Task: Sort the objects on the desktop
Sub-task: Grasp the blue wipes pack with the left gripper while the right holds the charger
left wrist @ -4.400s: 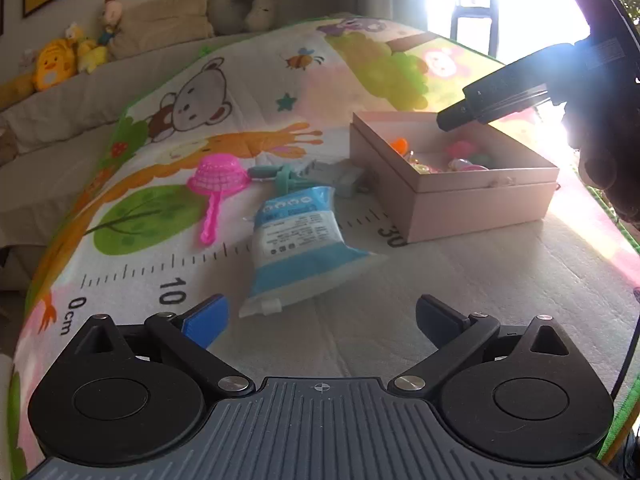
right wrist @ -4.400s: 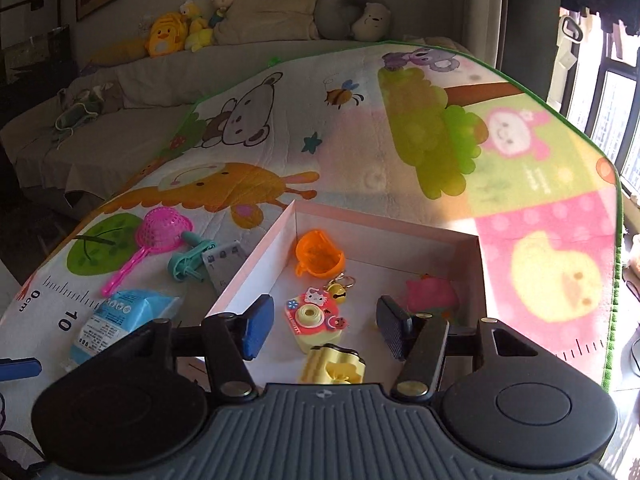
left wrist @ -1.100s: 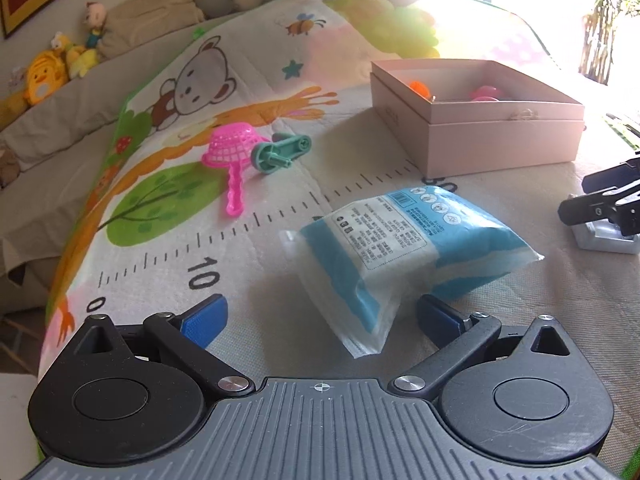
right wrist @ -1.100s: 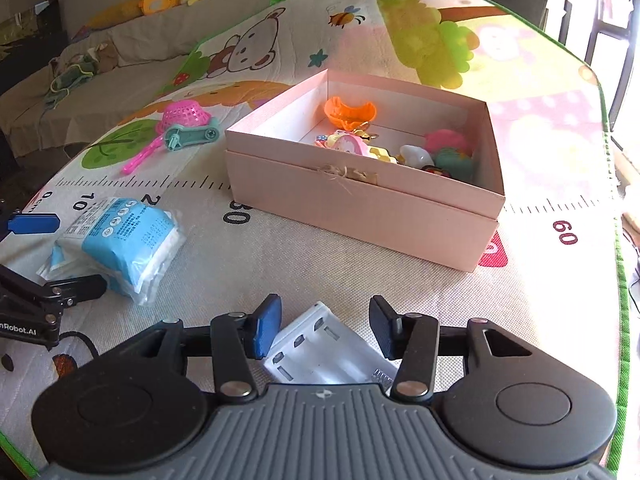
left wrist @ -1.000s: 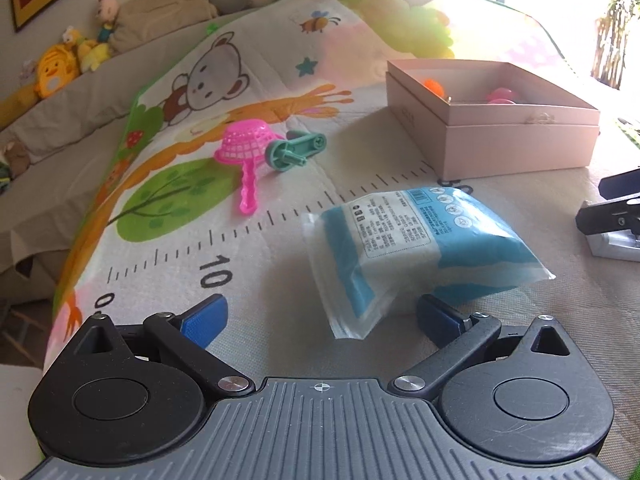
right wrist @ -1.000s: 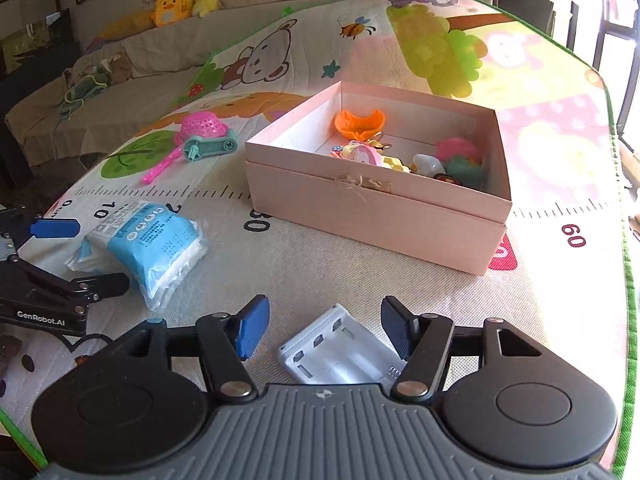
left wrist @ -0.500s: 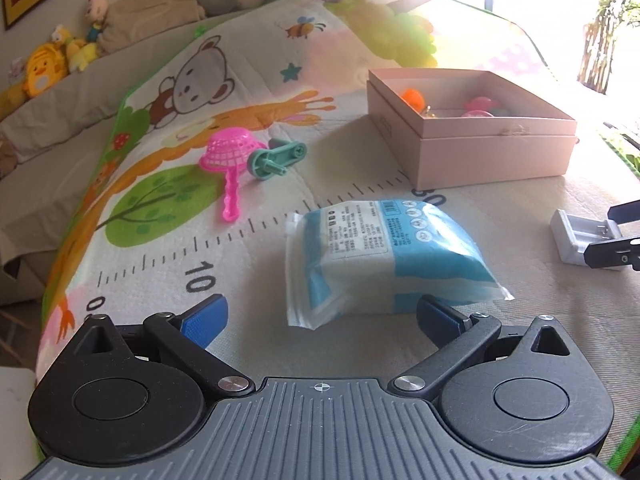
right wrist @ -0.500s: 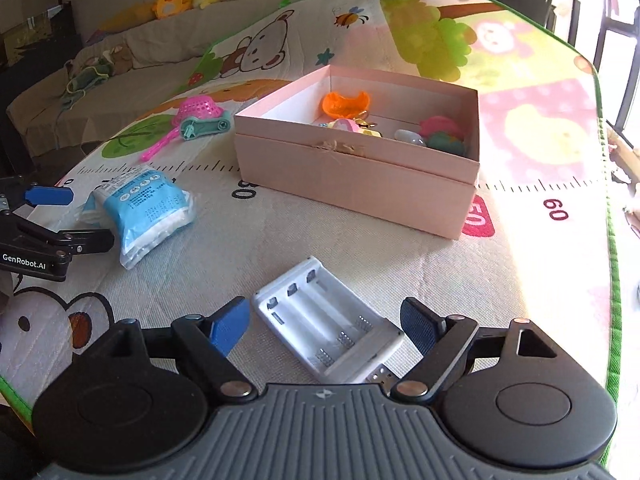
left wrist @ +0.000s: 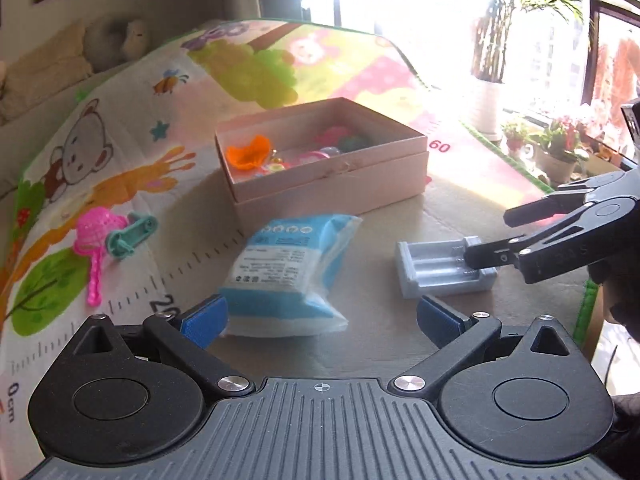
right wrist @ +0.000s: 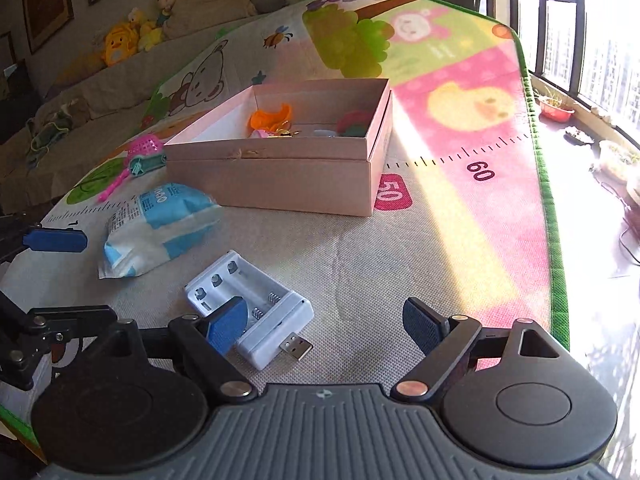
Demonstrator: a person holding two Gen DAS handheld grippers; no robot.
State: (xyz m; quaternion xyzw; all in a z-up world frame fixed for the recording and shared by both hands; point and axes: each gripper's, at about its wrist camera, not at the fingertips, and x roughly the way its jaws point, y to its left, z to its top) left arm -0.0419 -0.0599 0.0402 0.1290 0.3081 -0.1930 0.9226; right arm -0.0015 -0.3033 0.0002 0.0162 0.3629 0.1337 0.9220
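A white battery charger [right wrist: 248, 308] with a USB plug lies flat on the mat. My right gripper [right wrist: 324, 326] hovers just over it, jaws opening. Only the plug end is between them, and the pads do not touch it. The left wrist view shows that gripper [left wrist: 496, 236] over the charger [left wrist: 436, 266]. A blue-and-white packet [left wrist: 288, 272] lies on the mat, its near end between the wide-apart fingers of my open left gripper [left wrist: 320, 318], unpressed. Behind stands an open pink box [left wrist: 328, 188] with several small toys in it.
A pink toy strainer [left wrist: 94, 232] and a teal toy [left wrist: 130, 236] lie on the mat left of the box. The mat's green edge [right wrist: 556, 248] runs along the right, with the floor and window beyond. A sofa with plush toys [right wrist: 120, 46] is behind.
The right jaws have spread wider and the gripper has shifted right, so the charger now sits by its left finger. The left gripper swung right, bringing the box and charger toward the centre of its view.
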